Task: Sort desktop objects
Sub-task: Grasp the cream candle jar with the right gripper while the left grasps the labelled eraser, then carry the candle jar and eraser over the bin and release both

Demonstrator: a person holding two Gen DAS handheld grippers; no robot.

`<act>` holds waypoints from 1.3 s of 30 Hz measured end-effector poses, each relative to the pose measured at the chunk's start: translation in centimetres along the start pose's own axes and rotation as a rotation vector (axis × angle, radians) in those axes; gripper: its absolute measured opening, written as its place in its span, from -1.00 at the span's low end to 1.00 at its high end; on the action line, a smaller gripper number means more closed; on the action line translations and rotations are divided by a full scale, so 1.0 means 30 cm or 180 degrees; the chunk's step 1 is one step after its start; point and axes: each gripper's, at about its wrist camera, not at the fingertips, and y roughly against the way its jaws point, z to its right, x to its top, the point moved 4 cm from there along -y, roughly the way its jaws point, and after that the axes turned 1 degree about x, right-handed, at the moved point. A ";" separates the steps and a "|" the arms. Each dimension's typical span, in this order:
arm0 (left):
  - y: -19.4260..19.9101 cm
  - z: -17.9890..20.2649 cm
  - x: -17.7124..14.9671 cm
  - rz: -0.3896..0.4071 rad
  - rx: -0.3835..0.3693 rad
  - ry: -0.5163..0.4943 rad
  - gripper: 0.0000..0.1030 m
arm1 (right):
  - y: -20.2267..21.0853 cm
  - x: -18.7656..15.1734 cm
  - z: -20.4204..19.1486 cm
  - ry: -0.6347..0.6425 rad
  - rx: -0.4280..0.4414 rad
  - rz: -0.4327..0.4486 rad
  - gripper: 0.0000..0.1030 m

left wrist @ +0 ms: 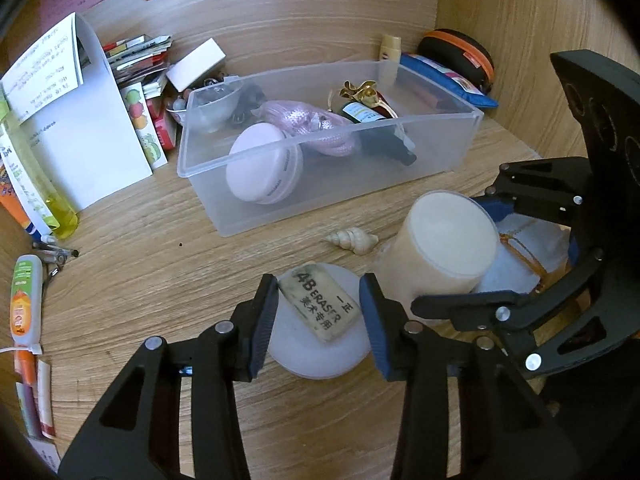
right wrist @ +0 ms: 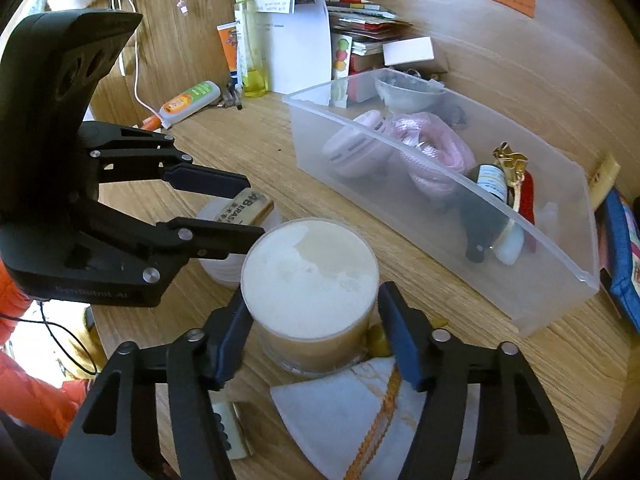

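Observation:
A worn 4B eraser lies on a round white lid. My left gripper is open, its fingers either side of the eraser, apart from it. It also shows in the right wrist view. A cream candle jar stands on the desk. My right gripper is open around the jar, its pads close to the glass; whether they touch is unclear. A clear plastic bin holds a pink round case, pink cord and a small dark bottle.
A small seashell lies before the bin. A white cloth with orange trim lies under the right gripper. Papers, tubes and a yellow bottle crowd the left. A blue pouch and a black case stand behind the bin.

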 end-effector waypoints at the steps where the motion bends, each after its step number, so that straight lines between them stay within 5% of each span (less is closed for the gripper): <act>1: 0.001 -0.001 0.000 0.0003 0.0025 0.0021 -0.20 | -0.002 0.000 0.000 -0.0001 0.0007 0.0009 0.08; 15: 0.073 -0.065 0.016 0.0208 0.0128 0.0322 -0.21 | 0.015 0.028 0.033 -0.0111 0.0120 0.0025 0.07; 39: 0.220 -0.163 0.200 0.0768 0.0182 0.0557 -0.21 | 0.257 0.240 0.111 -0.0095 -0.0183 0.0773 0.07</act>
